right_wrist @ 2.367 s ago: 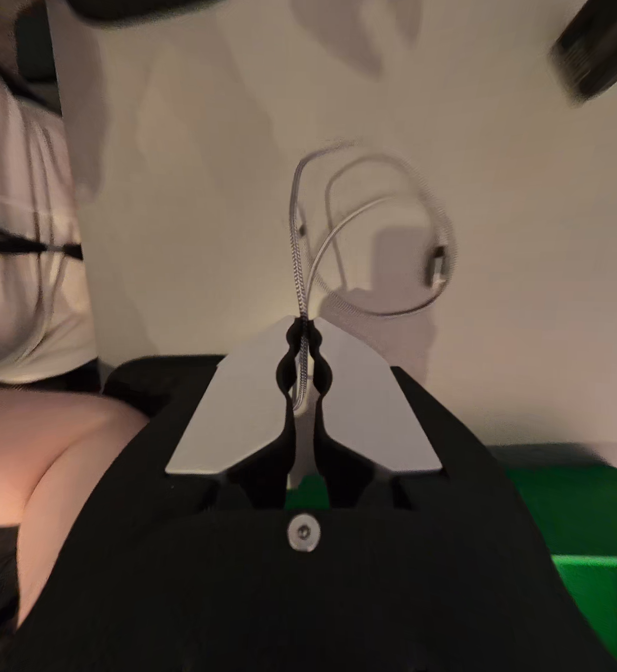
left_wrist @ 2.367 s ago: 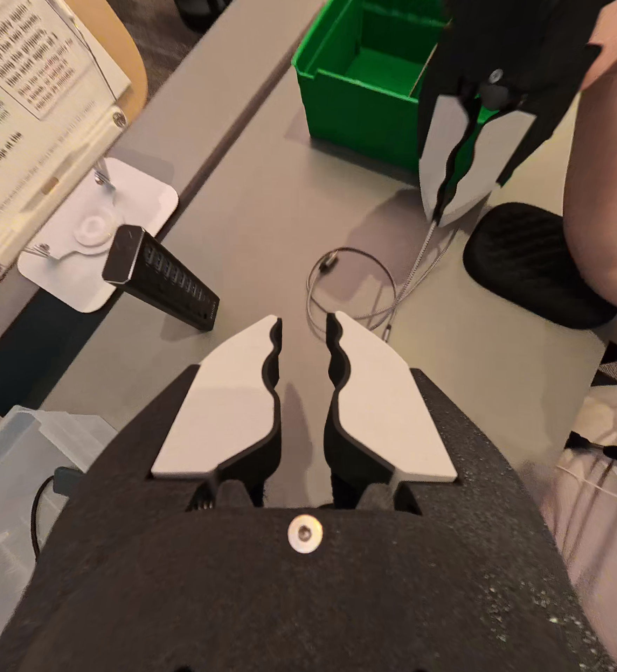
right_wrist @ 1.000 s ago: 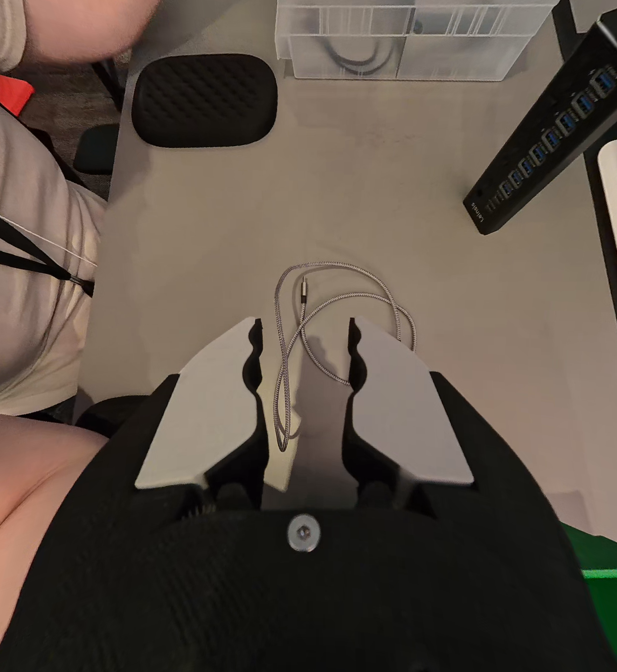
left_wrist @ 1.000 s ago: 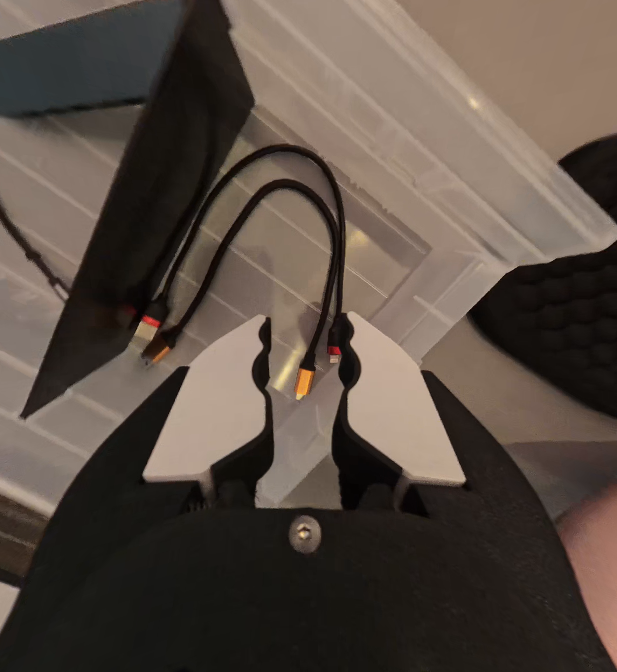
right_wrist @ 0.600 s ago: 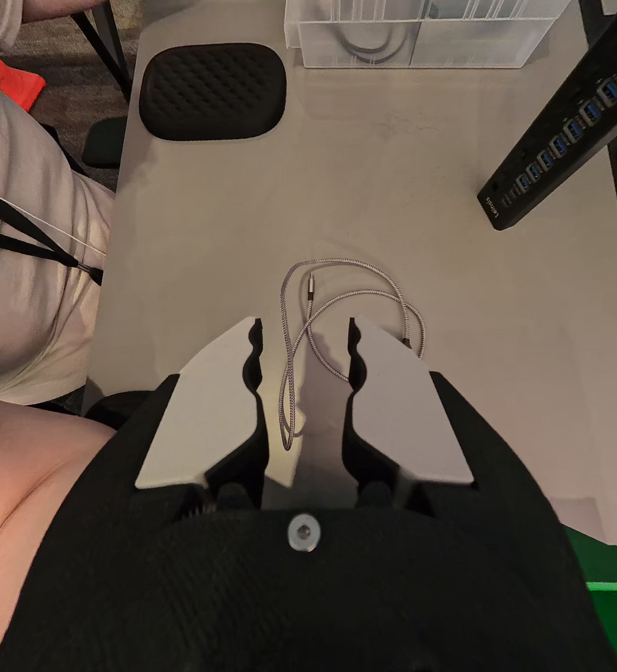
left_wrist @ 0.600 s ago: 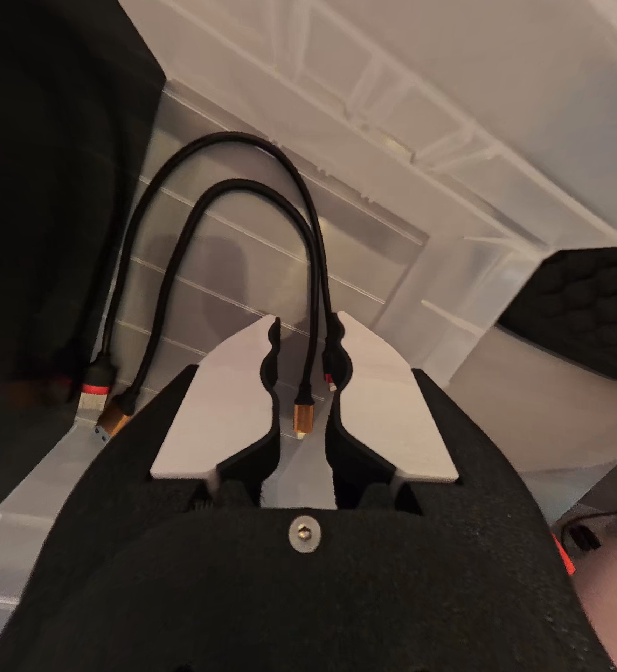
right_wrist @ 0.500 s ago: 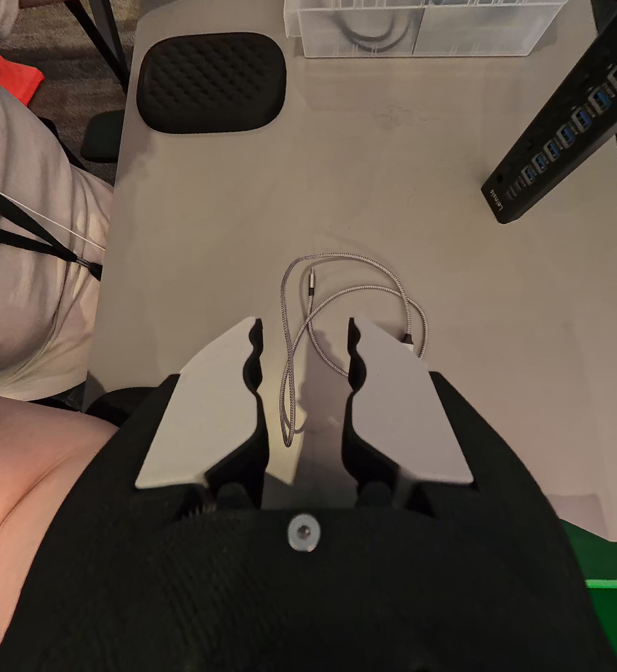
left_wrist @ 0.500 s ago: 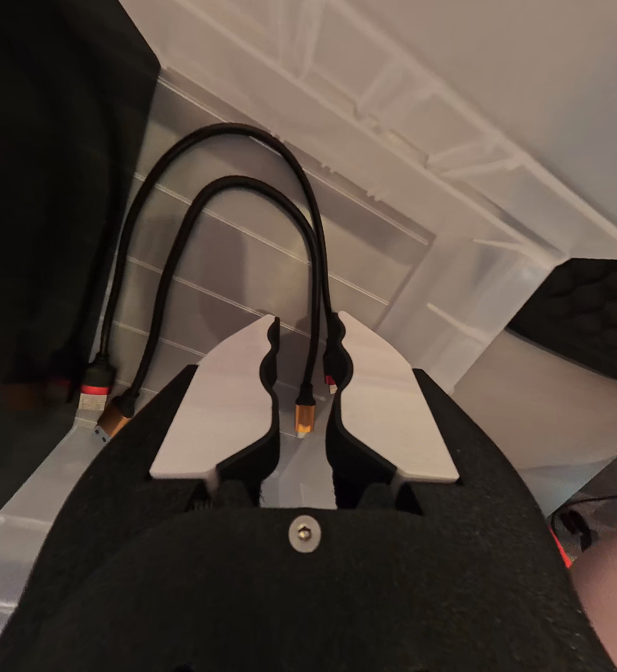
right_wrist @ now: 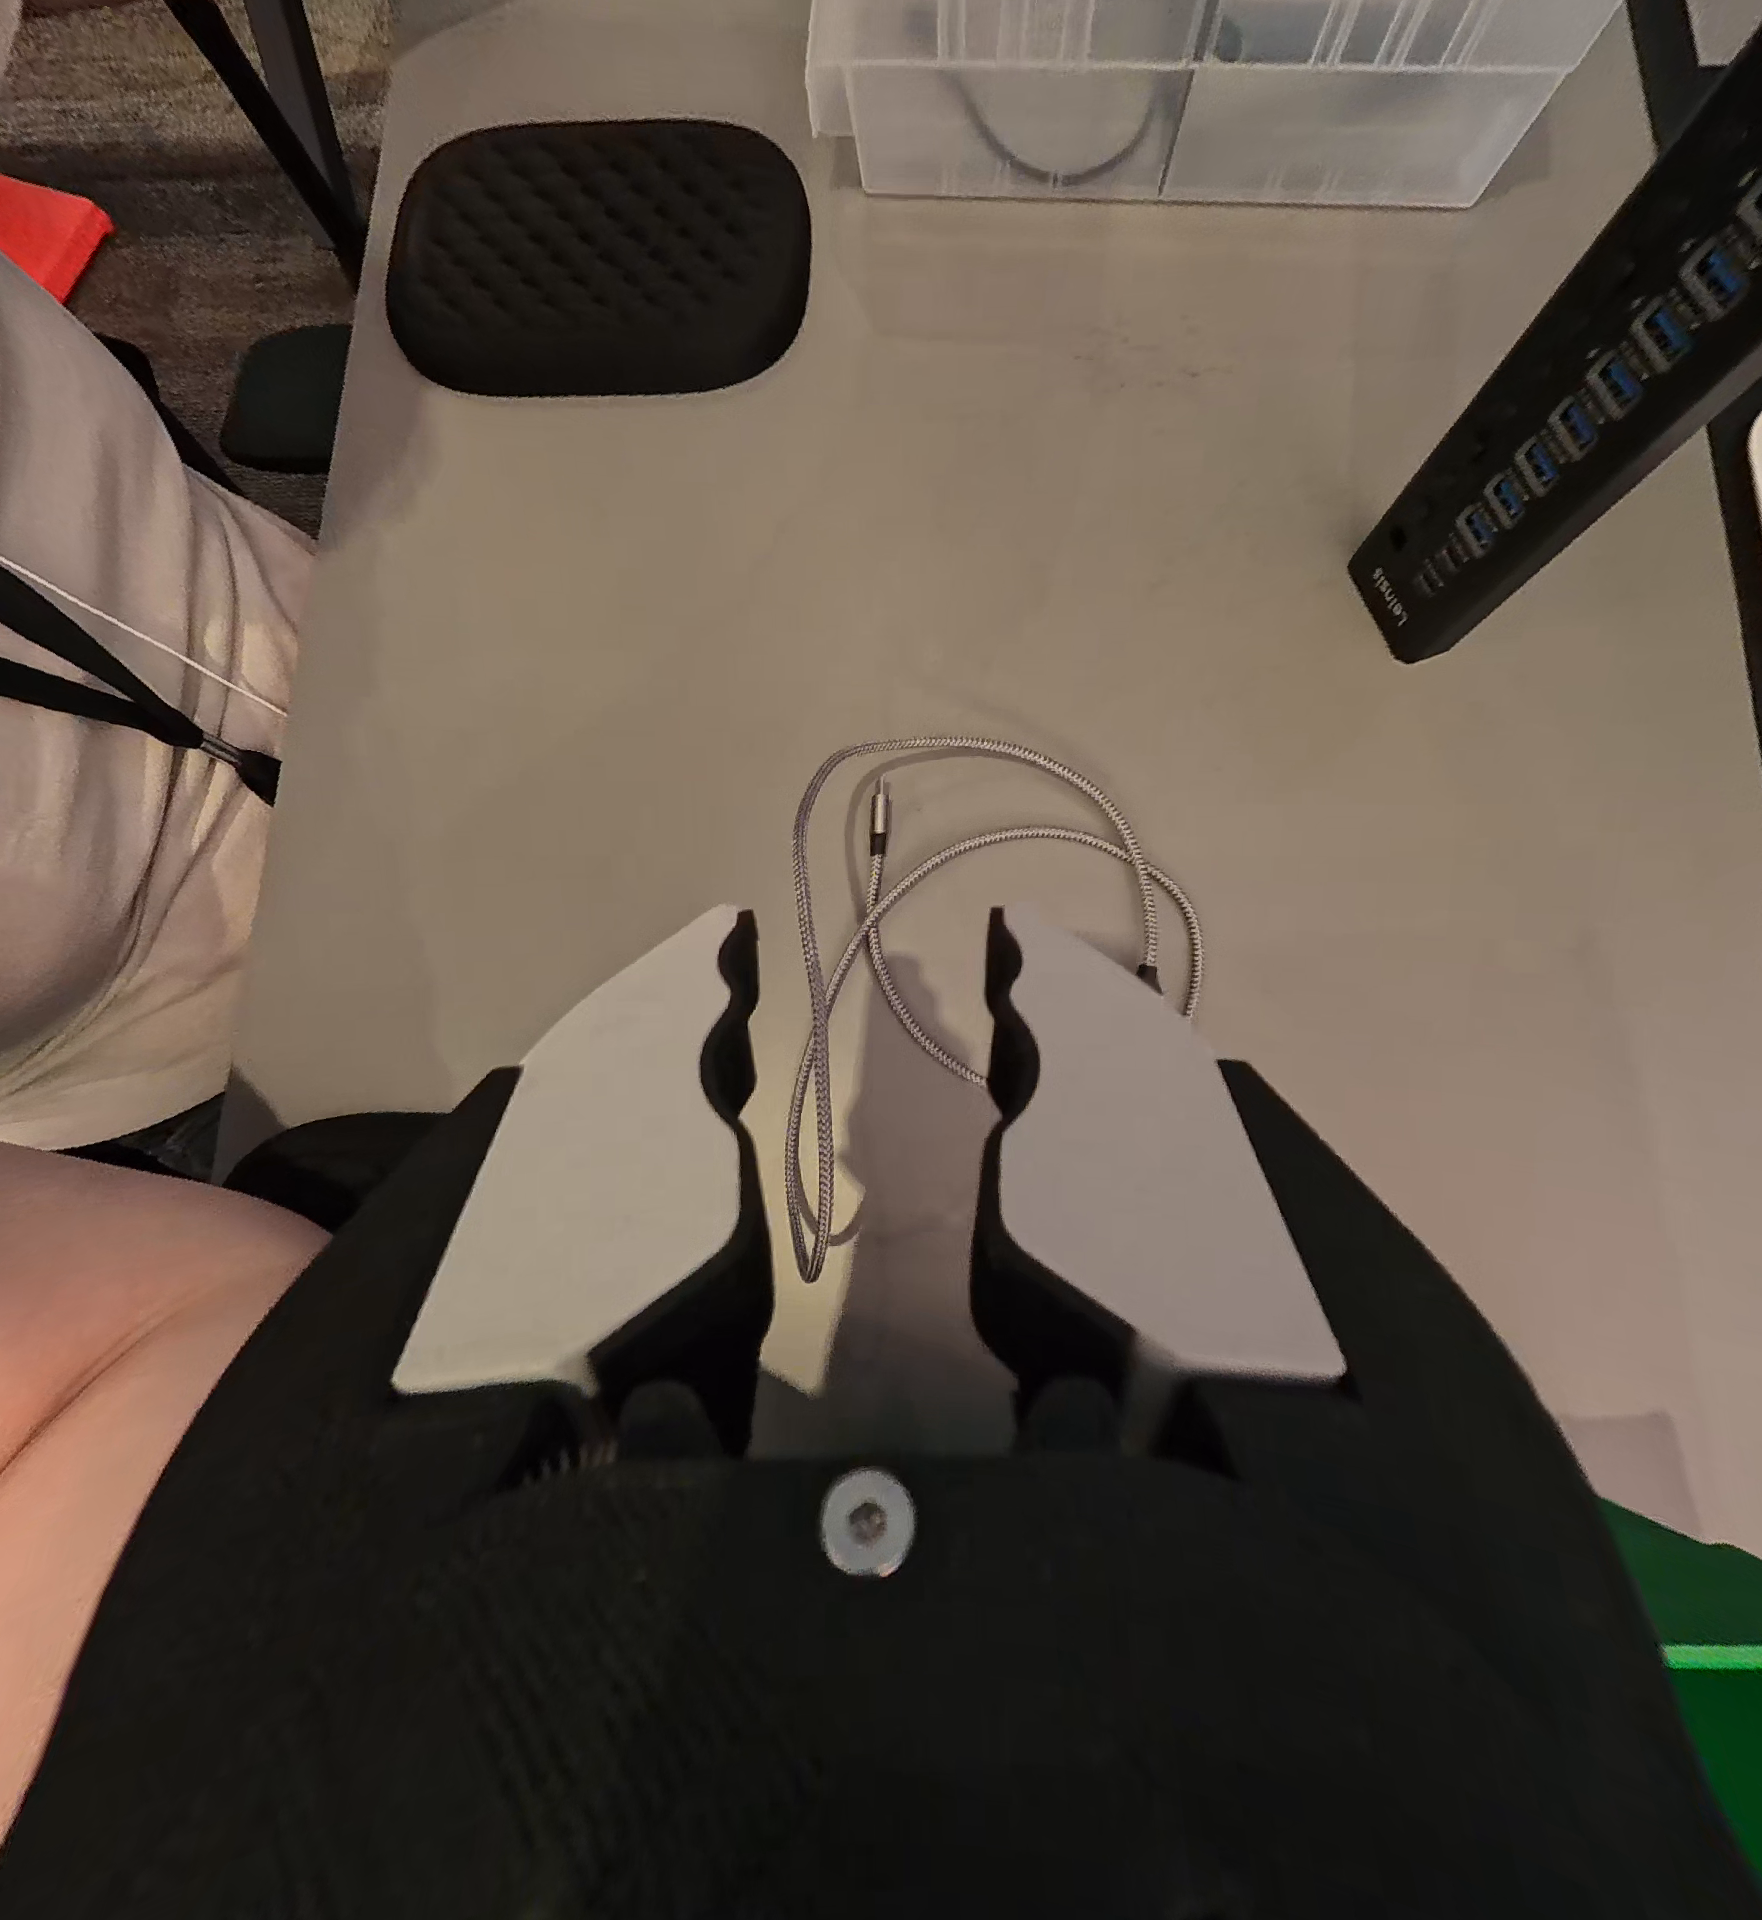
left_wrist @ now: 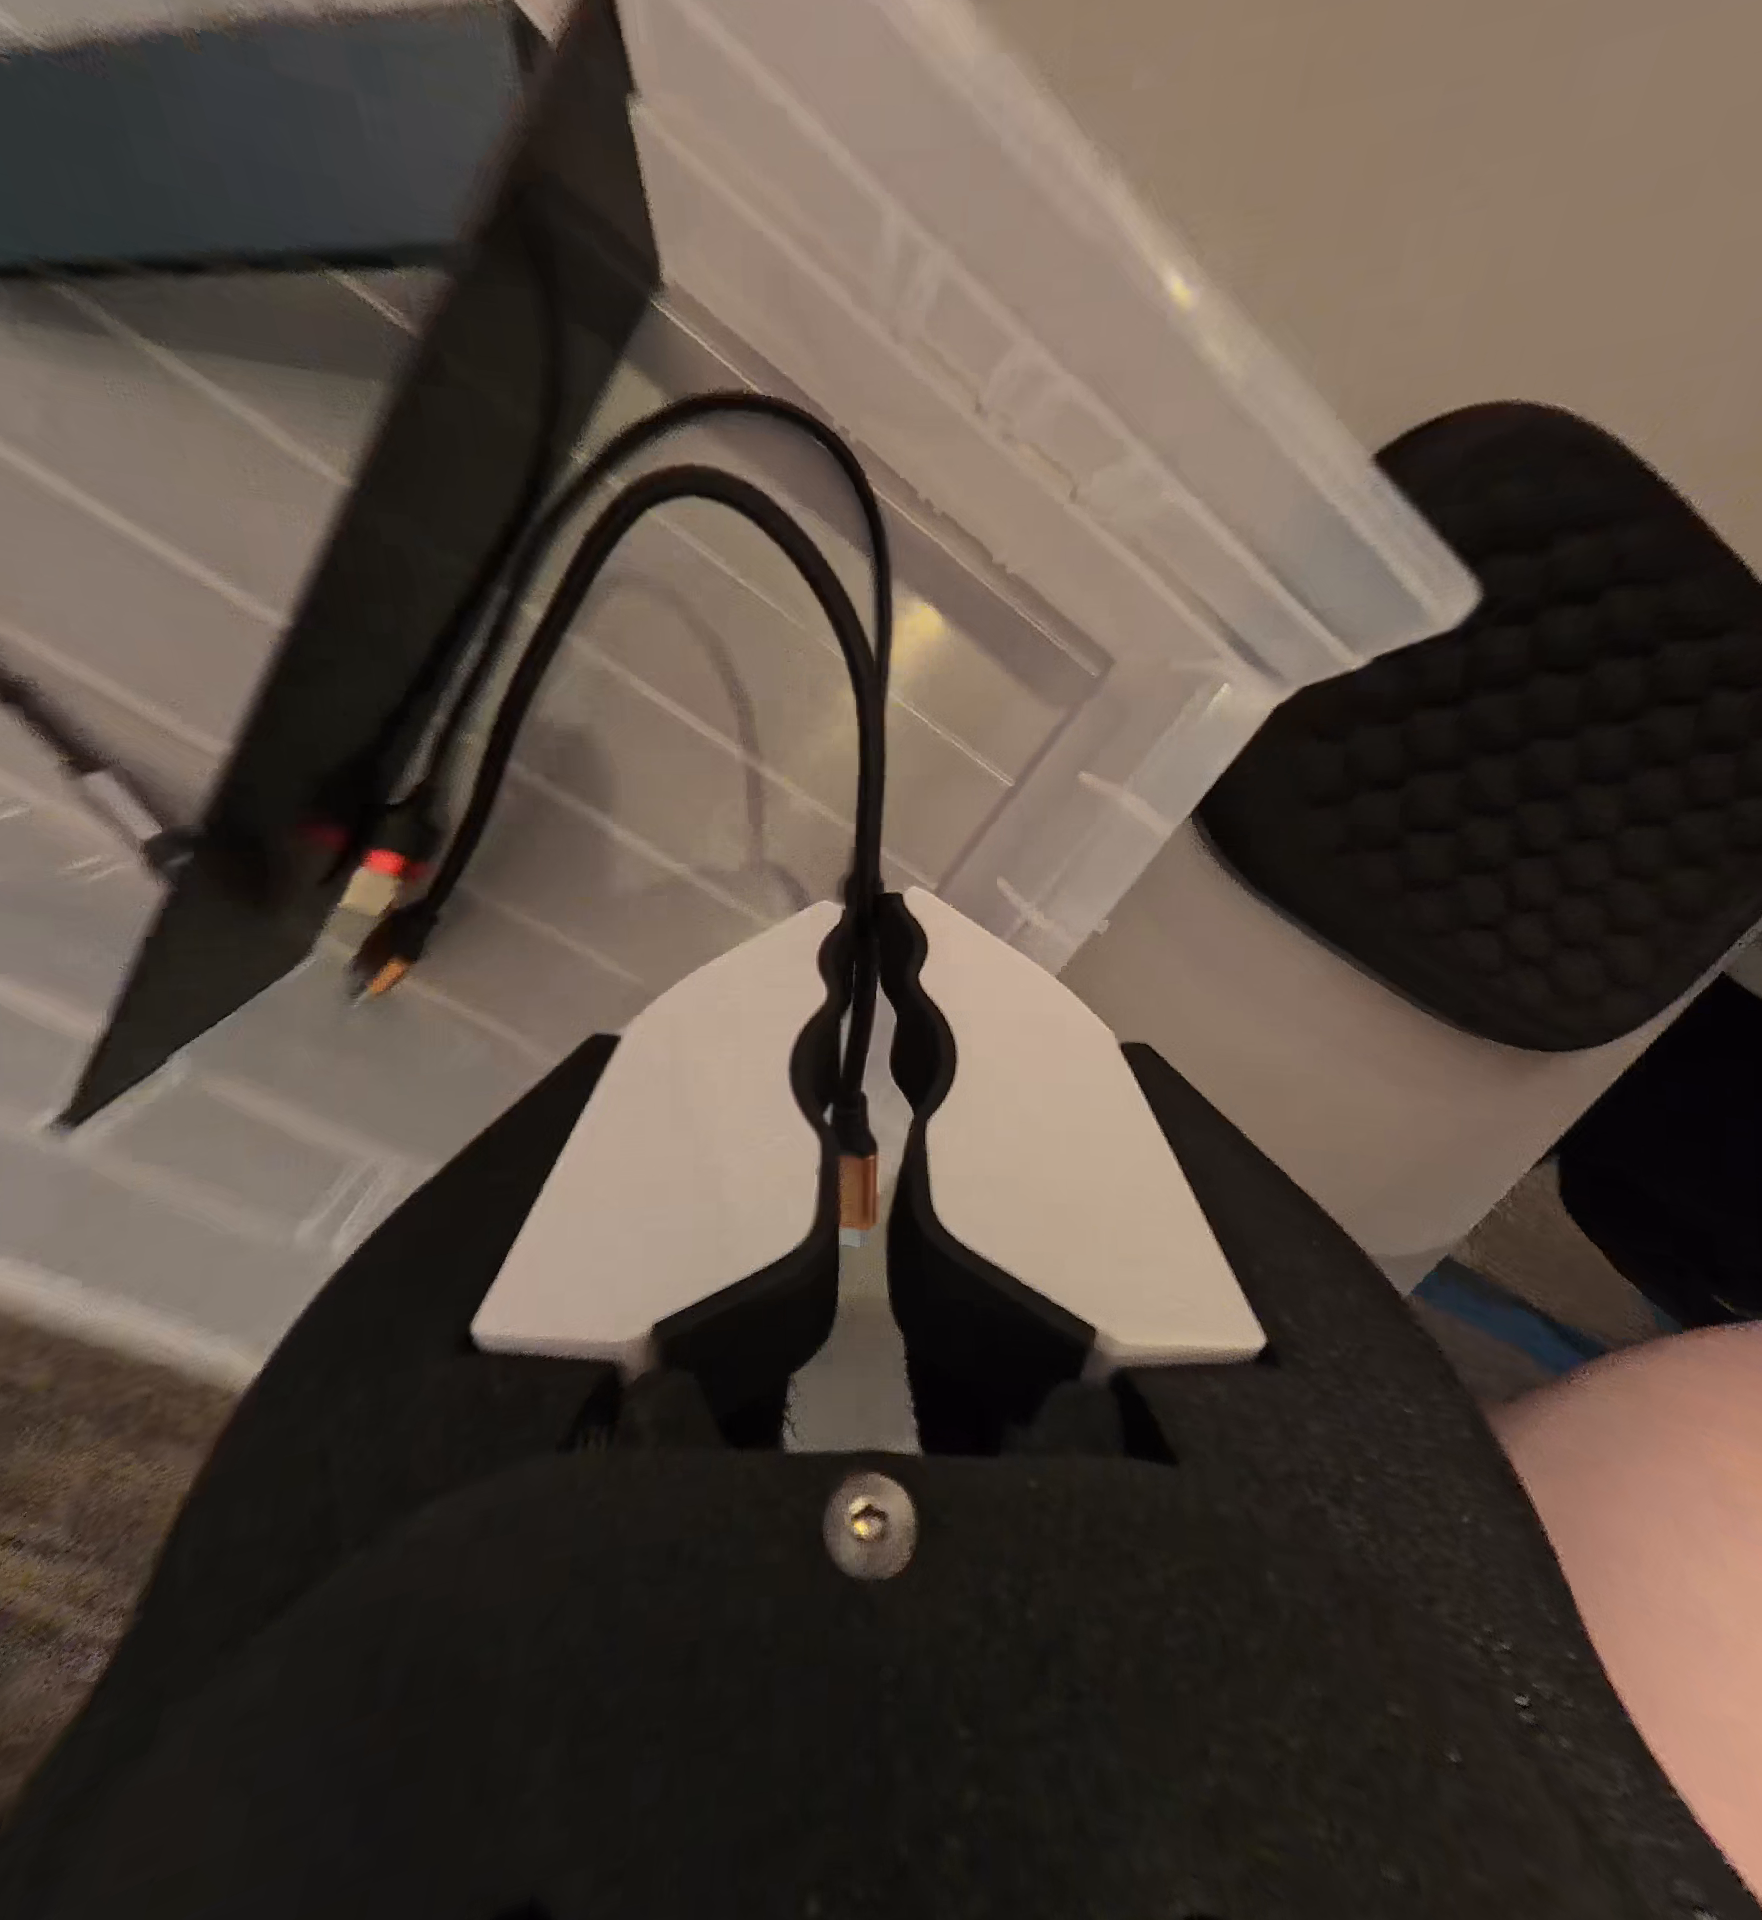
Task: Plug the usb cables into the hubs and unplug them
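In the left wrist view my left gripper (left_wrist: 872, 906) is shut on two black USB cables (left_wrist: 861, 665) near their small plugs; an orange plug (left_wrist: 858, 1195) hangs between the fingers. The cables arch up and their far ends, with red and orange plugs (left_wrist: 378, 894), hang over a clear plastic bin (left_wrist: 1012, 343). In the right wrist view my right gripper (right_wrist: 869, 920) is open and empty above a silver braided USB cable (right_wrist: 970, 847) lying looped on the table. A long black USB hub (right_wrist: 1625, 364) with several blue ports lies at the right.
A black textured pad (right_wrist: 596, 255) lies at the table's far left, also in the left wrist view (left_wrist: 1542, 727). The clear bin (right_wrist: 1168, 94) stands at the table's far edge. A dark flat box (left_wrist: 368, 623) leans in the bin. A person's torso (right_wrist: 56, 623) is at the left. Left tips to right tips: about 45 cm. Between my right fingertips and the long black USB hub (right_wrist: 1625, 364) there is roughly 25 cm.
My left gripper has shut on the two black cables and lifted them up out of the bin. My right gripper stays open and has hardly moved over the silver cable.
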The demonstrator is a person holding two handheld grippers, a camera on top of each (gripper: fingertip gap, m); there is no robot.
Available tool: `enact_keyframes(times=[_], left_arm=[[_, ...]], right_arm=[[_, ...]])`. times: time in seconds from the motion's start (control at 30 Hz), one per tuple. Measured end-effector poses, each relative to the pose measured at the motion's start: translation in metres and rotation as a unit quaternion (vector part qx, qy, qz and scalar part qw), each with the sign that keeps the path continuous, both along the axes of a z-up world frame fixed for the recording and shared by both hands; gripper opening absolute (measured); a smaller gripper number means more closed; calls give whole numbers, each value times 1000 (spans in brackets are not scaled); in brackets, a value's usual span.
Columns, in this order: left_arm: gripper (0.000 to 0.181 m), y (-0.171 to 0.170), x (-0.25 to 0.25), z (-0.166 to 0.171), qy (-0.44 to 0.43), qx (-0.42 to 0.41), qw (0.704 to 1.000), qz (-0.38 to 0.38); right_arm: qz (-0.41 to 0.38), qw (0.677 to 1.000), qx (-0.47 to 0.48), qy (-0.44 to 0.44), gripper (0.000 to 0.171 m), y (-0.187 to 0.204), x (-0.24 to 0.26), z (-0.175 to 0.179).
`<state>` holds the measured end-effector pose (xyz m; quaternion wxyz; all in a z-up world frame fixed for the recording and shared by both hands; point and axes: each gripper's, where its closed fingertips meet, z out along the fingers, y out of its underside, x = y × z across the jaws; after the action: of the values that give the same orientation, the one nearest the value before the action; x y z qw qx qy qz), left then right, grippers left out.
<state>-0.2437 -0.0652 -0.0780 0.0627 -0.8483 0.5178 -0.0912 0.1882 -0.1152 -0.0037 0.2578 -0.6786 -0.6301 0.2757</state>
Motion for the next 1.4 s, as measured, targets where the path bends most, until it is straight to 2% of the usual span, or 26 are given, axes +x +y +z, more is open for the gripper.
enact_keyframes(times=[0.13,0.27,0.4,0.5,0.57,0.67,0.87,1.0,1.17,1.3,1.4], left_arm=[[4,-5,4,64,-15,69,998,6],[4,-18,29,129,-17,145,989,-20],[4,-41,90,175,-15,215,971,-99],[4,-53,148,184,-15,250,954,-164],[4,-54,186,177,-26,259,947,-186],[4,-47,238,148,-47,247,949,-193],[4,-50,306,37,-75,150,965,-201],[4,-57,328,-7,-104,102,971,-191],[4,-63,336,-41,-119,67,974,-183],[5,-70,332,-54,-137,30,972,-189],[22,-62,329,-46,-173,35,970,-166]], right_arm=[[5,1000,13,11,43,-2,-1,6],[5,1000,23,21,43,-3,0,11],[1,999,31,30,43,-3,4,16],[-4,999,33,38,43,-3,8,17],[-7,998,30,47,43,-2,11,18],[-17,998,24,52,43,-1,16,17],[-29,998,18,56,43,0,27,15],[-31,998,14,47,43,4,27,11],[-16,999,5,36,43,9,17,4],[-16,1000,-7,17,43,16,11,-7],[-29,1000,-10,9,43,25,7,-13]])
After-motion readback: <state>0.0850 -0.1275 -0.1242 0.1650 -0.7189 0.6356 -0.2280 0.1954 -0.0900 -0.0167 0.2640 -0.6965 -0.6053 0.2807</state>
